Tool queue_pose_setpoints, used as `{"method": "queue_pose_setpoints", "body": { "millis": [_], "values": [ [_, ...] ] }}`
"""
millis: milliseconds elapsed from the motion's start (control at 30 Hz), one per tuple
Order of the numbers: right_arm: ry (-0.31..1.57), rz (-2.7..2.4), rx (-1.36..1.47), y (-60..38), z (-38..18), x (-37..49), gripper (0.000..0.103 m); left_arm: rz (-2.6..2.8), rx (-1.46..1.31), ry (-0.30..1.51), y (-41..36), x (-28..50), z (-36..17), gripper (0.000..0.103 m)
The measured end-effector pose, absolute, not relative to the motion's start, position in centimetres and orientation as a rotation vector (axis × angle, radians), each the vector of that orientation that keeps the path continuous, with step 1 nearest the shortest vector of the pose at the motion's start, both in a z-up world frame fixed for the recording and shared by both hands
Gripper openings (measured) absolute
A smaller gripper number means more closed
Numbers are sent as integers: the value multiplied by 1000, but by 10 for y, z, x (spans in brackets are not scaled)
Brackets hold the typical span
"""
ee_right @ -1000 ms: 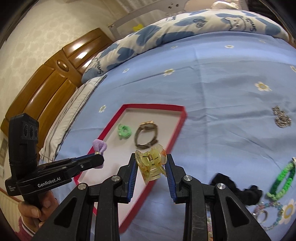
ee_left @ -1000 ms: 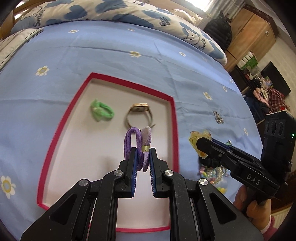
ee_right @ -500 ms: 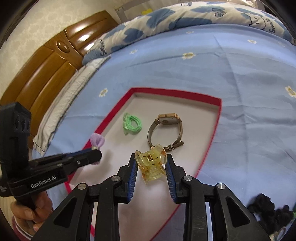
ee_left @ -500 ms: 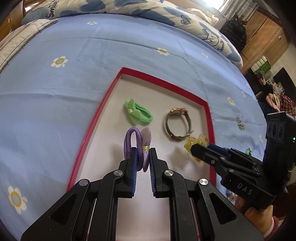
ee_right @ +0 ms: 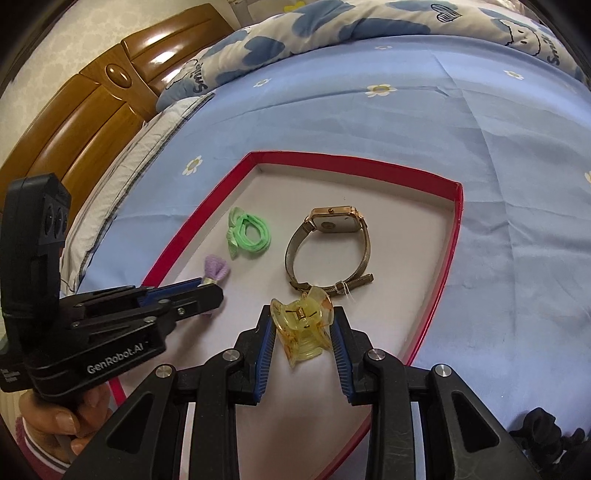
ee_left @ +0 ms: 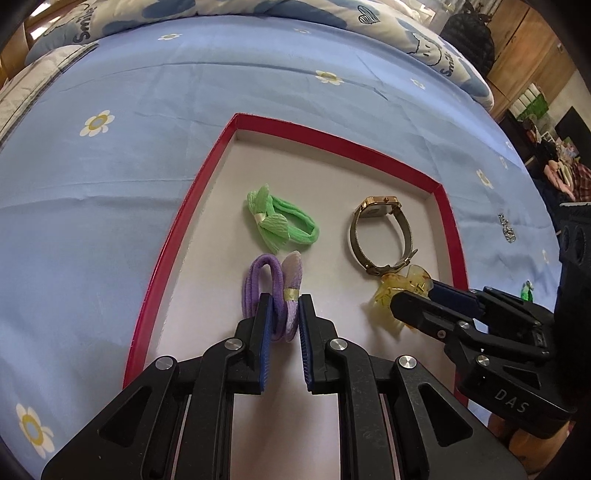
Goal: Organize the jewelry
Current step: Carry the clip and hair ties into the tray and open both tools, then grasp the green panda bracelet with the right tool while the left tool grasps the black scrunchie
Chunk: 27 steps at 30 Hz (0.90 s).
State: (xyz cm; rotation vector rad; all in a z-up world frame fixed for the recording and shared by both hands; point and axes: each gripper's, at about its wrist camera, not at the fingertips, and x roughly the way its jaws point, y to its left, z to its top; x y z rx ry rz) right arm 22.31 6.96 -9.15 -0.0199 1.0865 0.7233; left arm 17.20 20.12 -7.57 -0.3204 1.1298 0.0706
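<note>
My left gripper [ee_left: 282, 315] pinches one purple hair tie [ee_left: 275, 295], its lower loop hidden between my fingers. My right gripper [ee_right: 302, 334] clamps one yellow claw clip [ee_right: 303, 328]. Both hover over the red-rimmed tray [ee_left: 184, 206]; beyond them lie one green hair tie [ee_left: 282, 223] and one gold watch [ee_right: 332, 251]. Black jewelry [ee_right: 546, 432] is cut off by the right wrist view's edge.

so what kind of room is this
Most likely a bedroom: the red-rimmed tray sits on a bed with a blue flowered sheet, a patterned duvet bunched at the far edge, and a wooden headboard behind.
</note>
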Motion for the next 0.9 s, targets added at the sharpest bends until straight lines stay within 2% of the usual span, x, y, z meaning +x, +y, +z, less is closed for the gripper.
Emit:
{"method": "queue_pose_setpoints", "body": {
  "millis": [133, 267, 300, 900],
  "values": [
    [1089, 730, -24, 70, -91, 223, 31, 75, -320, 1137, 202, 171, -77, 14],
    [1094, 736, -21, 71, -91, 224, 32, 93, -307, 1132, 201, 170, -74, 32],
    [1094, 737, -21, 71, -91, 224, 33, 94, -306, 1133, 201, 168, -73, 33],
    [1048, 747, 17, 46, -64, 204, 39, 107, -347, 1083, 202, 139, -43, 37]
  ]
}}
